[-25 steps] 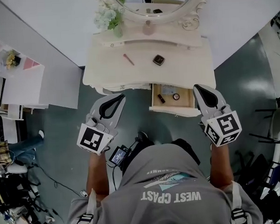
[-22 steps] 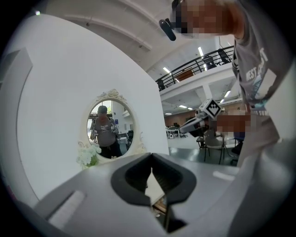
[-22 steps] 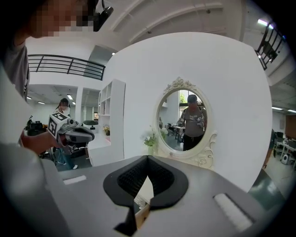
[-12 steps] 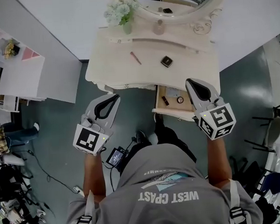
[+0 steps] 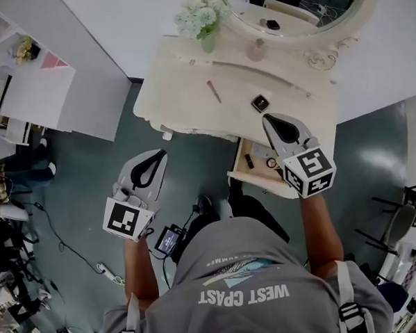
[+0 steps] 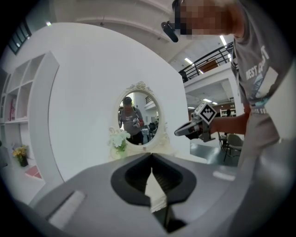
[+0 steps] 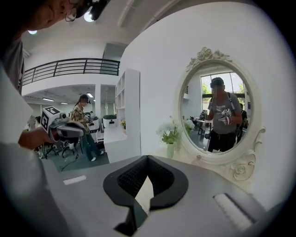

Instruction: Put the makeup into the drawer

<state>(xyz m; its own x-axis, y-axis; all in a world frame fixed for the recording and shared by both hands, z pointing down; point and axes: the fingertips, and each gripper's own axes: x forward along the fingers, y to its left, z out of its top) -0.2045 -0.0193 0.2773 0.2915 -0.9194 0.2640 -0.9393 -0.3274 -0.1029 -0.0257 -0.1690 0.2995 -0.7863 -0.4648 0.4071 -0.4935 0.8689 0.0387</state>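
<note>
Head view: right gripper [image 5: 267, 119] clenched, empty, tip just at 5 o'clock of the compact [image 5: 260, 103] on the table [image 5: 184, 104]; pencil [image 5: 213, 91] at compact's 10. Open drawer [image 5: 254, 181] under that gripper. Left gripper [image 5: 161, 153] off the table, 7 o'clock.
Left gripper view: jaws together, nothing between.
Right gripper view: same.

Cream-white dressing table [image 5: 184, 101] with carved scrollwork; pale wood tone inside the drawer [image 5: 258, 177]. Dark, square compact [image 5: 260, 103]; reddish-brown pencil [image 5: 213, 92]. White-and-green flowers [image 5: 201, 16]. Dull grey-teal floor [image 5: 194, 163], white wall [image 5: 117, 21]. Light grey left gripper [image 5: 161, 153] and right gripper [image 5: 267, 118], black inside the jaws, black-and-white square markers on each cube. Grey sweatshirt [image 5: 241, 265] with white lettering.
</note>
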